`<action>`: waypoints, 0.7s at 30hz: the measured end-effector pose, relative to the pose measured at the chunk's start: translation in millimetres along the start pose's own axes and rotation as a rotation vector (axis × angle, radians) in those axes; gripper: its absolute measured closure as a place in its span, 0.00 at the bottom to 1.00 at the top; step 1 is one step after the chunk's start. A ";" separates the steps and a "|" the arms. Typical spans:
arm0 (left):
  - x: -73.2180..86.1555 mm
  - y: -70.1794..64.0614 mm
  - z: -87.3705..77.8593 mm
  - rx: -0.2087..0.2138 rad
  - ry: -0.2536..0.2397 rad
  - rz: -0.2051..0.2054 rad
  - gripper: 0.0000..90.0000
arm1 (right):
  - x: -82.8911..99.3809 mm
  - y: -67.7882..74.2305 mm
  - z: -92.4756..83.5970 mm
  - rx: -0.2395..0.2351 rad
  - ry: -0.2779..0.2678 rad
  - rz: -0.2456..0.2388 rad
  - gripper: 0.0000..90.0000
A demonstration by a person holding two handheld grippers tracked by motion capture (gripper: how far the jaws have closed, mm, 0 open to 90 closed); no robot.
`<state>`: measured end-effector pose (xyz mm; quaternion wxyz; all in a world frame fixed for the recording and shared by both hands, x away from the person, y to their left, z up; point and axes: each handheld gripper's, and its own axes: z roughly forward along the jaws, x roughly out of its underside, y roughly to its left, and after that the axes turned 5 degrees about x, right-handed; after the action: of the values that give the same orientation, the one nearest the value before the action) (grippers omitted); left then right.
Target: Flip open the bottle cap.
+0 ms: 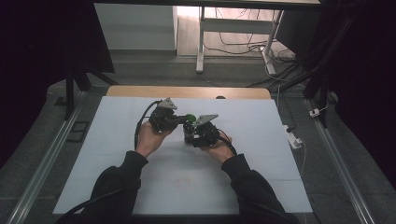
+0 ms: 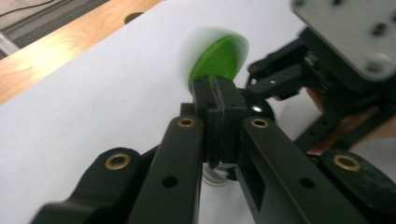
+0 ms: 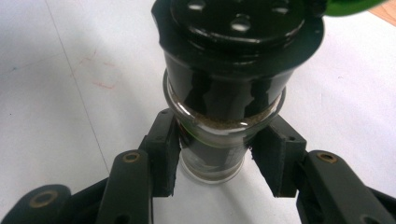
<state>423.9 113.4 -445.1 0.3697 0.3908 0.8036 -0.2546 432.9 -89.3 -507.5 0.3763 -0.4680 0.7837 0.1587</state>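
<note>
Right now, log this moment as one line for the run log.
right claw: shut on glass shaker jar | left claw: shut at green flip lid | table: jar upright

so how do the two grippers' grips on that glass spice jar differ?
The right gripper clamps the clear glass jar around its body, jaws set wide; the left gripper has its jaws nearly together, at the green flip lid, hinged open. Both are shut, hand-held above the white table.

Glass jar (image 3: 212, 154), glossy black plastic cap (image 3: 238, 28).
</note>
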 end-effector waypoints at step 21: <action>12.9 -4.4 -19.5 0.025 -0.005 -0.009 0.85 | -1.6 1.3 -3.7 0.014 -0.022 0.037 0.45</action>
<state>407.2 130.2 -443.2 0.3657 0.3911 0.8013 -0.2670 430.6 -89.8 -503.9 0.3854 -0.4490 0.7890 0.1651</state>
